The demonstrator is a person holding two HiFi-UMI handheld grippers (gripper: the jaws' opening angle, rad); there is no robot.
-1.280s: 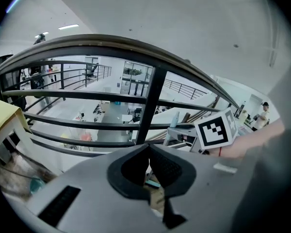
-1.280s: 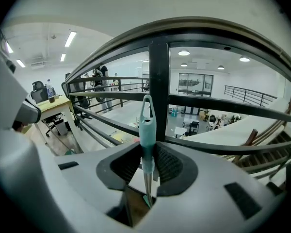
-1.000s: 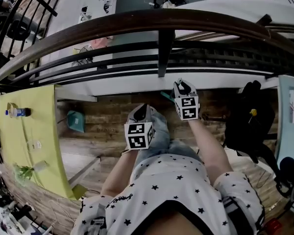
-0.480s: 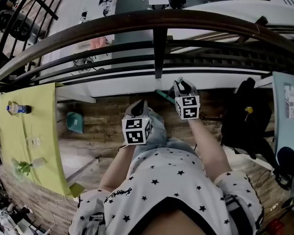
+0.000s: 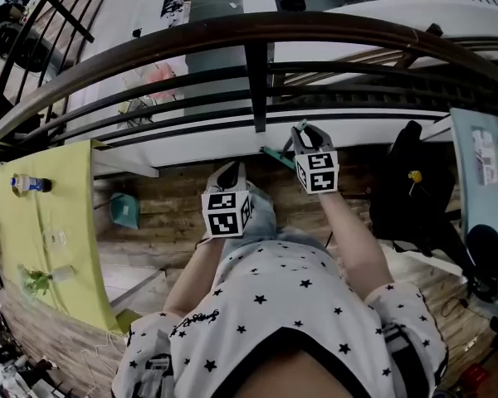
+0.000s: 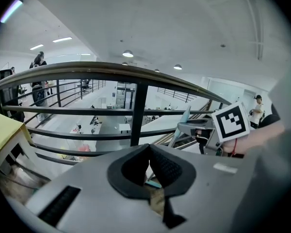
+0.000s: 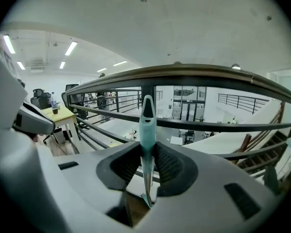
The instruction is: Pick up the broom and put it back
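While you stand at the dark railing (image 5: 257, 33) that crosses the whole upper part of the head view, the broom (image 7: 147, 123) is in your right gripper (image 7: 147, 165). Its thin teal handle stands upright in the centre of the right gripper view, and the two jaws pinch it from both sides. In the head view only a short teal piece shows, just left of that gripper, near the middle of the frame; the brush end is not visible.

I judge the handle to be stiff, light, smooth plastic, so it may slip or swing. A hold nearer to the brush end would probably be steadier.

Your left gripper (image 6: 149, 165) is pressed together and holds nothing.

No brand or writing can be read; the cubes (image 5: 225, 214) carry only black-and-white square markers.
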